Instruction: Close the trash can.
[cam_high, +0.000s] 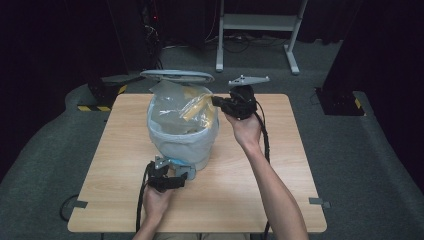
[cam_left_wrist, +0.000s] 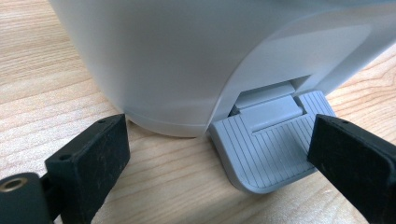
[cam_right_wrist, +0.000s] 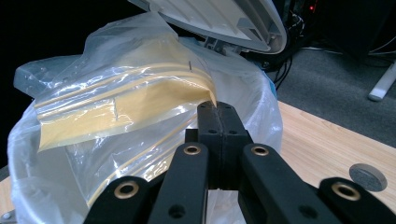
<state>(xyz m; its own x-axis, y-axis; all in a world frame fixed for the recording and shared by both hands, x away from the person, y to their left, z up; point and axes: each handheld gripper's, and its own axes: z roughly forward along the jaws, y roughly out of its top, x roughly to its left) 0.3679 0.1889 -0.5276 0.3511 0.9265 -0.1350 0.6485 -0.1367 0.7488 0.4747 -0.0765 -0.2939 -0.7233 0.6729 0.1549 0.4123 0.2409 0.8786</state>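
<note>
Two grippers work on one white plastic pedal bin (cam_high: 182, 142) standing near the middle of the light wooden table (cam_high: 280, 165), its lid (cam_high: 176, 75) raised. The left gripper (cam_left_wrist: 219, 154) sits at the bin's base on the near side, jaws spread wide around the grey ribbed foot pedal (cam_left_wrist: 268, 149); whether it presses down on it I cannot tell. The right gripper (cam_right_wrist: 219, 135), at the bin's right rim, has its jaws clamped on a corner of a clear yellow-tinted plastic pouch (cam_right_wrist: 116, 116) hanging over the liner (cam_right_wrist: 42, 196). If the pedal slips free, the lid would likely drop onto the pouch and gripper. Released too near the rim, the floppy pouch might catch and slide out onto the table.
</note>
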